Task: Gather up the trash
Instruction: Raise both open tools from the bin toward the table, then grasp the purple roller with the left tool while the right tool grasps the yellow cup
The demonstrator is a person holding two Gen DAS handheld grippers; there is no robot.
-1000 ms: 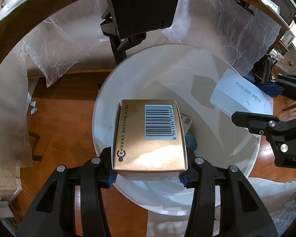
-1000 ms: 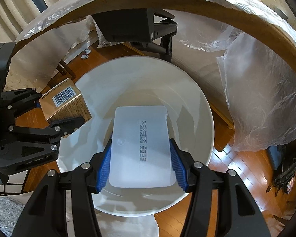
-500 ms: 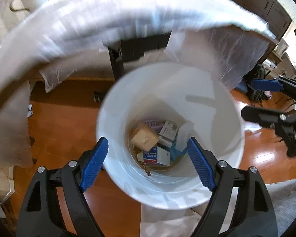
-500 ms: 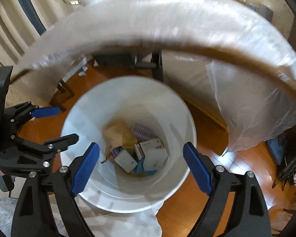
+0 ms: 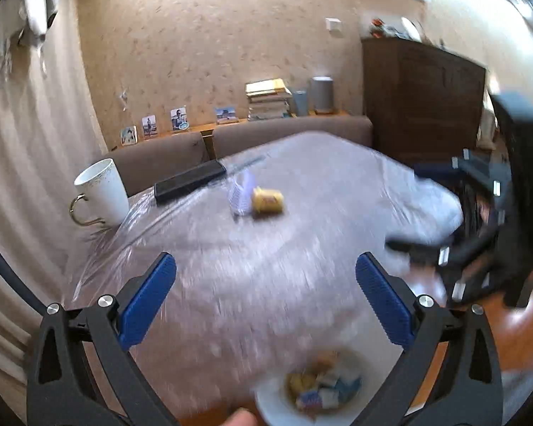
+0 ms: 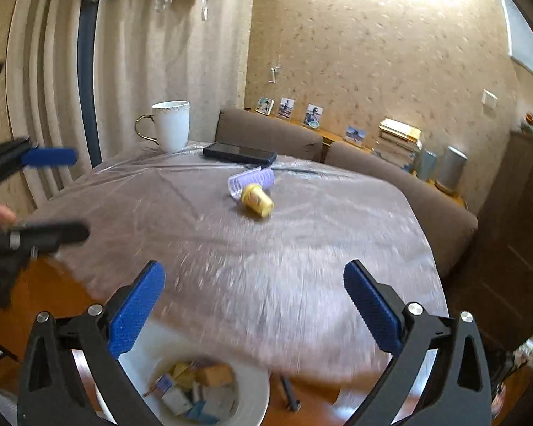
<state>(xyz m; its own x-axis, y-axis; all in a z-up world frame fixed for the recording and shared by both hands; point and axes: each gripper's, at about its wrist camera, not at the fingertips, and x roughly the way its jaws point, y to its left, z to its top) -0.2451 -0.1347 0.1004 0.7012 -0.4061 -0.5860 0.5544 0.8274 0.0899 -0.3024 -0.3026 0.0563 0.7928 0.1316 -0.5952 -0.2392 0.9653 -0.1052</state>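
The plastic-covered round worktop [image 6: 302, 248] carries what is left. The white plastic bin [image 6: 252, 401] on the floor below its near edge holds boxes. Both left tongs [image 5: 265, 293] and right tongs [image 6: 254, 301] gape empty, facing the lilac ribbed container [image 6: 252, 177] touching the small yellow can [image 6: 256, 198].

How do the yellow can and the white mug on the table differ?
The yellow can lies on its side mid-table; the white mug stands upright at the far edge. The mug has a gold handle and looks larger; the can has none. Both rest on the plastic-covered table, untouched.
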